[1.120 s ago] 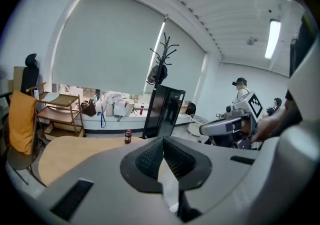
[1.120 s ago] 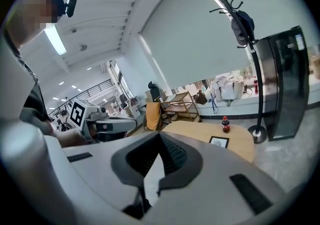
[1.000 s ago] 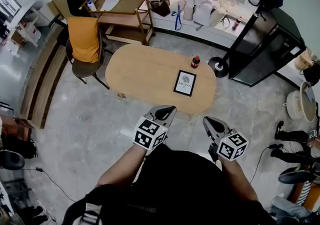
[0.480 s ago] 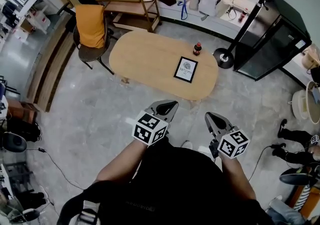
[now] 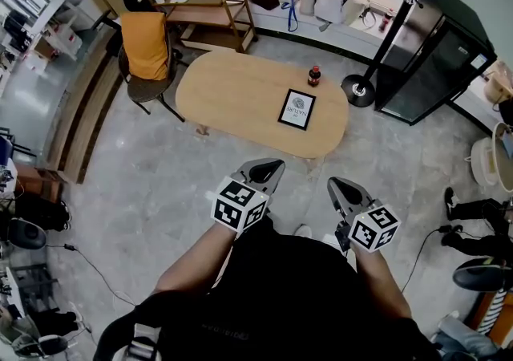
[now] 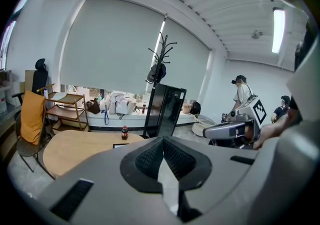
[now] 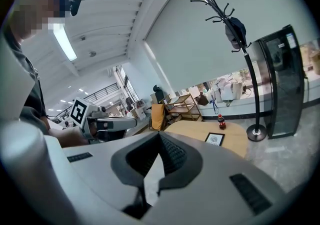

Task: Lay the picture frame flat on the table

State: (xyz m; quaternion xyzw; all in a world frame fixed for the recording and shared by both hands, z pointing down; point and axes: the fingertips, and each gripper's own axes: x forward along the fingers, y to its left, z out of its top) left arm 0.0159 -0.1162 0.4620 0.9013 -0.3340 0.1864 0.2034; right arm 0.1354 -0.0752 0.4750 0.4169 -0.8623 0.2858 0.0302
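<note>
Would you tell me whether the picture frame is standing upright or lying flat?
Lying flat: the picture frame rests face up on the table, its whole front visible from above.

Grey plastic left gripper (image 5: 268, 167) at lower centre of head view, jaws pressed together, nothing between. Grey plastic right gripper (image 5: 337, 184) to its right, jaws likewise closed, empty. Both point up-frame, tips well apart. Black-and-white left marker cube (image 5: 239, 207) and right marker cube (image 5: 373, 229) sit behind jaws. Bare left forearm (image 5: 192, 265) and right forearm (image 5: 375, 279) run down to black-shirted torso (image 5: 280, 303) at bottom centre.
</note>
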